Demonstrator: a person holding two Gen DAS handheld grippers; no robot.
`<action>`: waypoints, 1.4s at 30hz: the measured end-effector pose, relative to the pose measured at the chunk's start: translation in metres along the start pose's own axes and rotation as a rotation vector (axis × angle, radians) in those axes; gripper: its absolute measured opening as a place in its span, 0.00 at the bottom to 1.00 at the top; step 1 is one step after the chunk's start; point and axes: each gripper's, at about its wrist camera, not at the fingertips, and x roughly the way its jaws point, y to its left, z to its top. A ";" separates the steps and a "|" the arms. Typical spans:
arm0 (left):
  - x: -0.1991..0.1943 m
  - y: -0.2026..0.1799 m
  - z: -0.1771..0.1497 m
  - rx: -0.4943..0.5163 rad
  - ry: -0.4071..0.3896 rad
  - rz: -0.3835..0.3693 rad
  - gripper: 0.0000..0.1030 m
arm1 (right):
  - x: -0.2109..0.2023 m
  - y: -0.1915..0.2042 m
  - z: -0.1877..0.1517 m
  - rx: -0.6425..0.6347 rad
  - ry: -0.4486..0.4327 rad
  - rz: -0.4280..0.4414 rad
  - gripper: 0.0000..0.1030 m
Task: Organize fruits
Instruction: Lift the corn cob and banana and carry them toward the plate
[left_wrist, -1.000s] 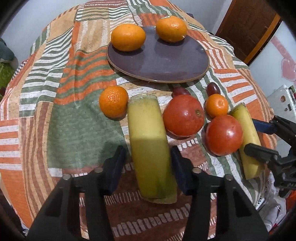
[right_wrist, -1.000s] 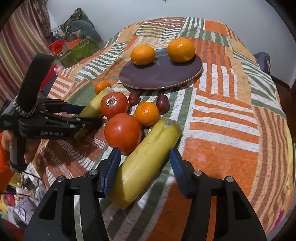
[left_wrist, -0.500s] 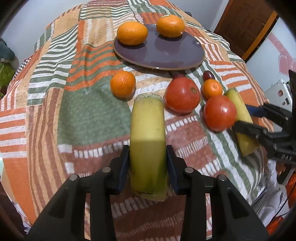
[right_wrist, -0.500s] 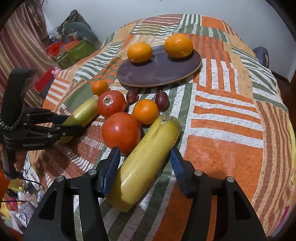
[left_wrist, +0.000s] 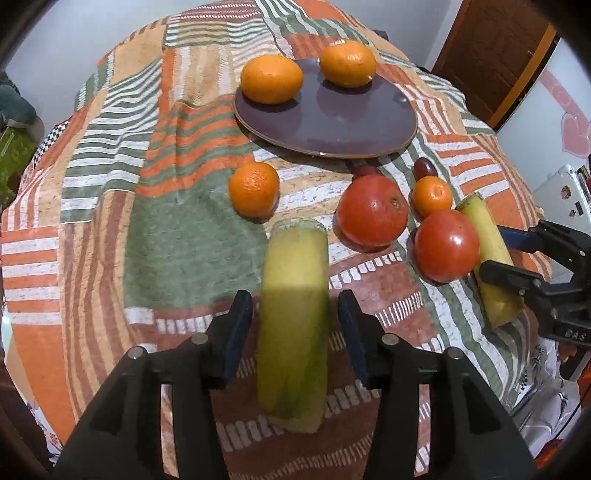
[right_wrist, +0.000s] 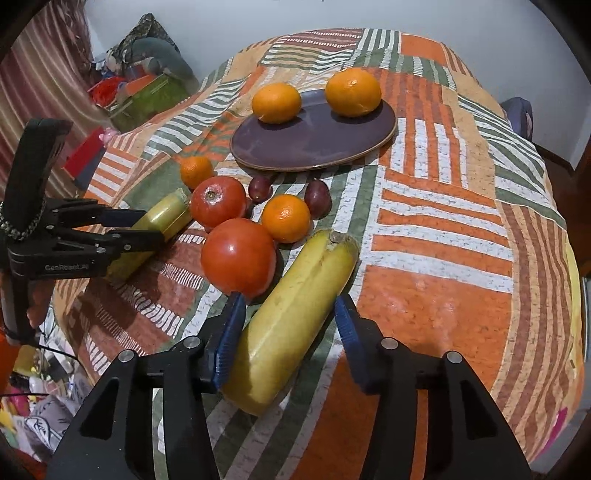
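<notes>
Left gripper (left_wrist: 295, 325) jaws opening off greenish banana (left_wrist: 293, 325), no longer clamped; right jaws loosely open.

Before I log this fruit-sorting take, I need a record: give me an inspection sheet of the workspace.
Surface: patchwork cloth, rumpled.
Job's things: two oranges on the purple plate; two tomatoes, two small oranges, two dark plums and two bananas lie off it.
Clutter: nothing seen on the cloth.
Grippers: left gripper opening, left banana between its fingers; right gripper straddles the right banana, grip unclear.
Cables: thin cord at the table edge.
Surroundings: wooden door, piled belongings.
</notes>
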 end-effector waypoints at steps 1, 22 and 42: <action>0.003 -0.001 0.000 0.000 0.006 0.003 0.47 | 0.002 0.000 0.001 0.006 0.005 0.007 0.48; -0.006 0.001 -0.025 -0.011 0.018 -0.022 0.37 | 0.014 -0.007 0.003 -0.008 0.065 0.040 0.46; 0.003 0.000 -0.019 -0.009 -0.010 -0.006 0.38 | -0.008 -0.031 -0.003 0.011 0.047 -0.049 0.33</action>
